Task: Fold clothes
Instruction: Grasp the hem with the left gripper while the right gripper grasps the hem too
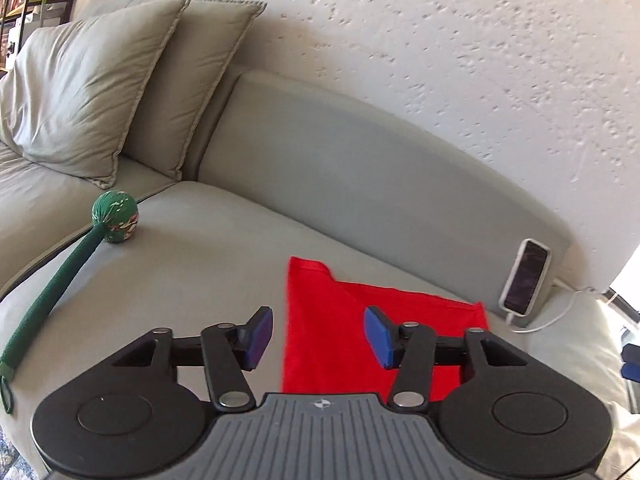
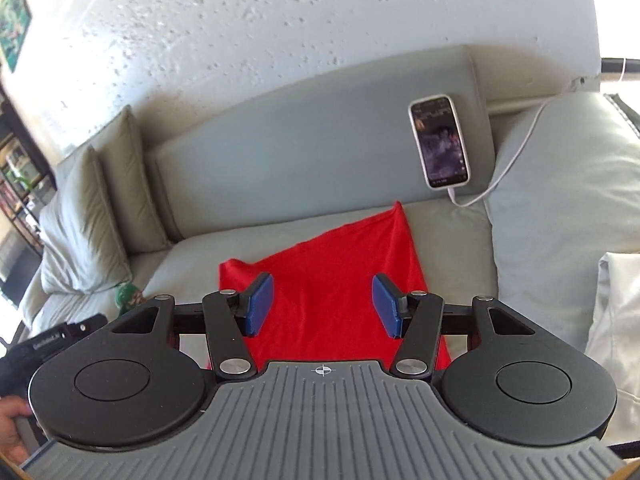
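Cloth (image 2: 336,280) lies flat on the sofa (image 1: 224,240) just beyond your right gripper (image 2: 322,306), nearer than your left gripper (image 1: 318,336), both open and empty.

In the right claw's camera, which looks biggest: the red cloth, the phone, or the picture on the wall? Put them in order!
1. Red cloth, biggest by far.
2. Phone.
3. Picture, smallest, but it is cut off at the picture's edge and farther away, so it may really be bigger.

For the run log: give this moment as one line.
left gripper: open, empty | right gripper: open, empty | red cloth: flat on sofa
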The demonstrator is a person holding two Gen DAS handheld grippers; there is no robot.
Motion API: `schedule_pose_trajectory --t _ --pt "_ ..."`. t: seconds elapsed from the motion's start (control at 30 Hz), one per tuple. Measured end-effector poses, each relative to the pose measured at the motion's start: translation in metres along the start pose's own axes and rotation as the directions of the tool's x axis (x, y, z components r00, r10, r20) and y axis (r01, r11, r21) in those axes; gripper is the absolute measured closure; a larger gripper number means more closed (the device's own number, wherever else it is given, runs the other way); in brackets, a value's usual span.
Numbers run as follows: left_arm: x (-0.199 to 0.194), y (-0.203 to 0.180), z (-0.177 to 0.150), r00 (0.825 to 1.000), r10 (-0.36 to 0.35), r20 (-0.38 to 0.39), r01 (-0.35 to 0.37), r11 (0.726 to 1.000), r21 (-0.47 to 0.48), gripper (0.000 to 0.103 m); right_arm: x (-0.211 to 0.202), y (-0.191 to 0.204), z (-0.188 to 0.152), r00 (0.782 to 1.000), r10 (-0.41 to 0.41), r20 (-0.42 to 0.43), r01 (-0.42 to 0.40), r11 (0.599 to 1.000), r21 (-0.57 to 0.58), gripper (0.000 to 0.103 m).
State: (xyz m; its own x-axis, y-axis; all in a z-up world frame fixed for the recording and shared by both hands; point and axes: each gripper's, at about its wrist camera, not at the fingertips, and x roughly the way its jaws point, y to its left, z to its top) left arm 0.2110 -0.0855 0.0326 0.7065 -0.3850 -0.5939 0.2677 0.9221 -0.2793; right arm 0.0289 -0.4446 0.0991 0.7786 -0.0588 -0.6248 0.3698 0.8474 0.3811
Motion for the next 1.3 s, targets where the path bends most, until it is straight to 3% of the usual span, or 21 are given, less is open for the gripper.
schedule_pose_trajectory --t 0.17,0.33,0.43,0.53,0.6,0.83,1.0,1.03,1.07,1.1,1.2,1.3 --pt "0.094 0.025 0.001 0.994 -0.072 -0.080 0.069 0.997 -0.040 0.071 0.100 -0.034 0.030 0.998 -0.024 -0.064 0.030 0.995 0.096 0.049" --pt "0.175 0.045 0.008 0.982 -0.107 -0.154 0.090 0.989 -0.115 0.069 0.199 -0.071 0.049 0.990 -0.020 -0.138 0.048 0.978 0.204 0.050" --pt "0.211 0.055 0.012 0.973 -0.148 -0.176 0.124 0.982 -0.141 0.069 0.252 -0.081 0.053 0.983 -0.069 -0.167 0.097 0.982 0.163 0.054" --pt "0.234 0.058 0.019 0.970 -0.168 -0.173 0.151 0.983 -0.108 0.069 0.289 -0.083 0.056 0.983 -0.112 -0.144 0.124 0.989 0.075 0.067" --pt "0.246 0.060 0.022 0.966 -0.188 -0.180 0.173 0.980 -0.093 0.069 0.309 -0.086 0.060 0.984 -0.127 -0.129 0.131 0.991 0.027 0.068" --pt "0.273 0.063 0.021 0.957 -0.229 -0.177 0.215 0.972 -0.090 0.067 0.337 -0.110 0.064 0.981 -0.136 -0.141 0.147 0.986 0.073 0.065" --pt "0.279 0.061 0.021 0.961 -0.232 -0.150 0.220 0.971 -0.090 0.068 0.349 -0.115 0.067 0.991 -0.068 -0.111 0.079 0.993 0.093 0.067" --pt "0.279 0.059 0.022 0.965 -0.215 -0.152 0.207 0.976 -0.069 0.069 0.352 -0.111 0.066 0.991 -0.069 -0.117 0.077 0.994 0.072 0.068" --pt "0.278 0.056 0.022 0.971 -0.179 -0.156 0.177 0.984 -0.025 0.079 0.355 -0.105 0.064 0.987 -0.106 -0.120 0.108 0.994 0.012 0.069" --pt "0.277 0.053 0.022 0.976 -0.152 -0.156 0.155 0.988 0.003 0.100 0.358 -0.098 0.062 0.982 -0.144 -0.121 0.139 0.989 -0.048 0.087" --pt "0.270 0.048 0.025 0.984 -0.118 -0.137 0.122 0.992 0.019 0.101 0.359 -0.080 0.060 0.969 -0.226 -0.101 0.207 0.964 -0.166 0.098" --pt "0.249 0.040 0.029 0.991 -0.081 -0.105 0.087 0.995 0.052 0.101 0.340 -0.068 0.067 0.966 -0.258 -0.031 0.251 0.956 -0.149 0.099"
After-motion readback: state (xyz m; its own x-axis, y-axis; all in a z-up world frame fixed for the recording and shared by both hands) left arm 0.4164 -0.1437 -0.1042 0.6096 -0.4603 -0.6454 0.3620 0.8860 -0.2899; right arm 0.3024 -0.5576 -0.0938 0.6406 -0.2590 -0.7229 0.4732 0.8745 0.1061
